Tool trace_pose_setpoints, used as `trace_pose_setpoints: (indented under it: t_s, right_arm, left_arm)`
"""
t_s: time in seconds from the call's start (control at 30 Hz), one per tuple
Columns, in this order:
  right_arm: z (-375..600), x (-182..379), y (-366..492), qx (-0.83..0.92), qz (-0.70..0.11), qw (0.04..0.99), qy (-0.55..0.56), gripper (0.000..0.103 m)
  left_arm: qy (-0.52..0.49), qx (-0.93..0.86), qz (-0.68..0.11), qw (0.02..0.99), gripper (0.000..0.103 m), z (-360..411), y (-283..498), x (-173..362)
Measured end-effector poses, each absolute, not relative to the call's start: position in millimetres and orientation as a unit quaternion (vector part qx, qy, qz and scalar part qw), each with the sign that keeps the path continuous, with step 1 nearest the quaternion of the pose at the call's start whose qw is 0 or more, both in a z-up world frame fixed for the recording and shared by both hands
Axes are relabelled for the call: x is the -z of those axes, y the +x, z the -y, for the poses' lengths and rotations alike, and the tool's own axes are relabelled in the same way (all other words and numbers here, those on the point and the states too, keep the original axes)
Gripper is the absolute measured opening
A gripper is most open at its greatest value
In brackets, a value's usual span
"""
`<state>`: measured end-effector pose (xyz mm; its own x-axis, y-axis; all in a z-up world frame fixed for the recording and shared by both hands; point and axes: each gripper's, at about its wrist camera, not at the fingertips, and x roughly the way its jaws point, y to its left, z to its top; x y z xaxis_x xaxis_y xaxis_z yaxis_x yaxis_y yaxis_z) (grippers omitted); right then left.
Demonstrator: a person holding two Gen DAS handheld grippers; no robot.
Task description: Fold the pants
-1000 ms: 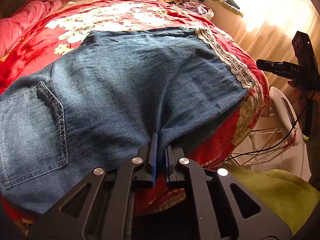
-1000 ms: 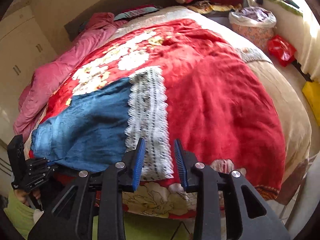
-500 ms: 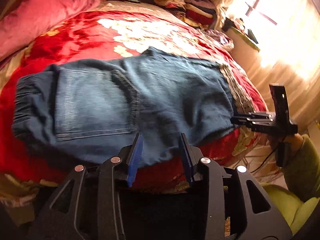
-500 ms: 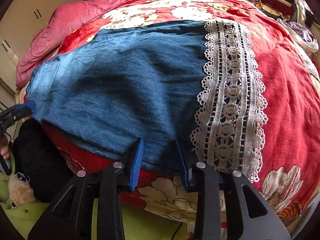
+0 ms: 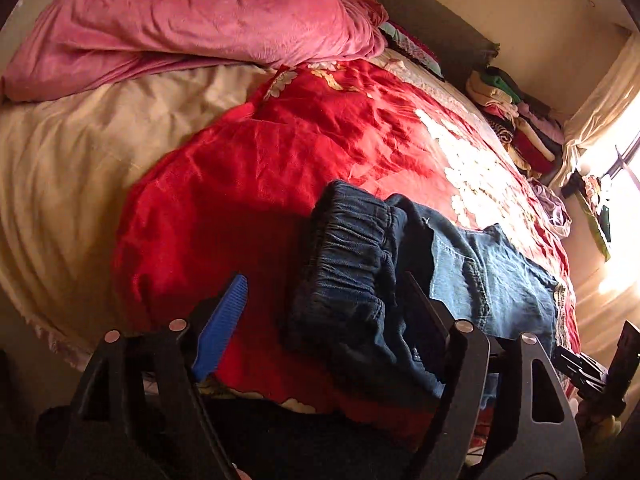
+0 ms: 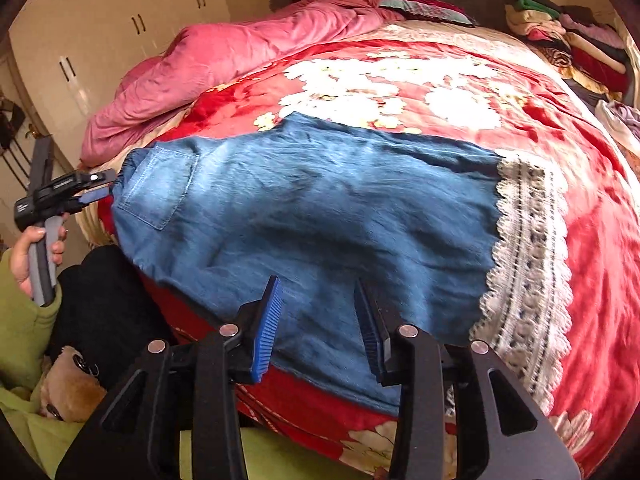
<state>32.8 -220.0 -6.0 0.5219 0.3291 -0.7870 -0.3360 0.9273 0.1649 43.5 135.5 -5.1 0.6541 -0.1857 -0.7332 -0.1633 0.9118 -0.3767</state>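
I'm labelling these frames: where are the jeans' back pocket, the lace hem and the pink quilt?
back pocket (image 6: 158, 188), right wrist view, pocket centre
lace hem (image 6: 528, 264), right wrist view, mid-band
pink quilt (image 5: 180, 32), left wrist view, middle

bed (image 6: 592, 184) – red floral blanket; on it – denim pants (image 6: 320, 208); pink quilt (image 6: 240, 52)

I count one pair of jeans (image 6: 312, 216) on one bed (image 5: 72, 184). I see one back pocket (image 6: 158, 190) on them and one lace trim band (image 6: 528, 264) at the leg end. There is one red flowered blanket (image 6: 592, 320) and one pink quilt (image 5: 188, 28). I have two grippers: the left gripper (image 5: 324, 304) and the right gripper (image 6: 318, 316), each with two jaws. One pile of folded clothes (image 6: 568, 36) sits at the far corner; how many pieces are in it I cannot tell. One hand (image 6: 30, 252) shows.
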Motion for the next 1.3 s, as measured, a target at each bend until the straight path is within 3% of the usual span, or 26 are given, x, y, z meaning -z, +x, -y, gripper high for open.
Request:
trace_pose_setpoints:
  t_s: [0.03, 0.07, 0.27, 0.3, 0.33, 0.43, 0.57, 0.63, 0.7, 0.8, 0.97, 1.07, 1.2, 1.3]
  right_arm:
    - [216.5, 8.8, 35.5, -0.193, -0.454, 0.87, -0.007, 0.037]
    - [214.3, 12.1, 37.0, -0.197, -0.458, 0.867, -0.01, 0.037]
    - [209.7, 38.1, 39.1, -0.188, -0.505, 0.842, -0.02, 0.038]
    - [210.2, 38.9, 37.9, -0.189, -0.504, 0.842, -0.02, 0.039]
    - [210.0, 39.3, 37.7, -0.19, -0.504, 0.842, -0.019, 0.039]
    - [209.3, 42.0, 37.8, -0.19, -0.505, 0.842, -0.018, 0.041]
    - [213.4, 31.1, 30.9, -0.197, -0.49, 0.849, -0.023, 0.041]
    - [217.5, 24.8, 27.6, -0.192, -0.478, 0.856, -0.024, 0.041]
    - [220.8, 19.0, 26.9, -0.188, -0.467, 0.864, -0.021, 0.041]
    - [219.6, 18.2, 31.7, -0.183, -0.459, 0.869, -0.021, 0.041]
    - [210.1, 37.0, 38.9, -0.167, -0.494, 0.852, -0.048, 0.041]
    - [208.3, 42.1, 31.8, -0.17, -0.506, 0.843, -0.063, 0.041]
    - [216.2, 44.2, 19.9, -0.178, -0.518, 0.834, -0.056, 0.041]
    - [216.4, 46.1, 13.3, -0.18, -0.523, 0.831, -0.061, 0.041]
  left_arm:
    - [-0.209, 0.017, -0.417, 0.884, 0.046, -132.5, 46.1, 7.4]
    - [-0.21, 0.031, -0.42, 0.882, 0.032, -128.8, 49.4, 10.7]
    - [-0.188, 0.021, -0.385, 0.903, 0.027, -142.1, 47.5, -11.7]
    - [-0.179, 0.0, -0.383, 0.906, 0.015, -148.7, 47.1, -12.9]
    - [-0.165, -0.023, -0.385, 0.908, 0.013, -154.5, 49.0, -10.4]
    - [-0.201, -0.01, -0.42, 0.885, 0.013, -169.5, 52.0, 9.1]
    - [-0.189, -0.012, -0.384, 0.904, 0.018, -163.1, 30.2, -9.8]
    - [-0.167, -0.002, -0.367, 0.915, 0.027, -147.3, 21.2, -26.3]
    - [-0.131, 0.02, -0.358, 0.924, 0.029, -122.2, 18.2, -41.0]
    - [-0.101, 0.08, -0.368, 0.921, 0.048, -75.9, 26.9, -47.8]
    - [-0.043, 0.164, -0.389, 0.906, 0.049, 3.6, 34.9, -36.8]
    - [0.028, 0.195, -0.433, 0.88, 0.05, 44.7, 38.9, -3.5]
    - [0.069, 0.196, -0.482, 0.851, 0.051, 53.6, 37.0, 43.4]
    - [0.041, 0.202, -0.483, 0.851, 0.051, 39.5, 36.8, 40.8]
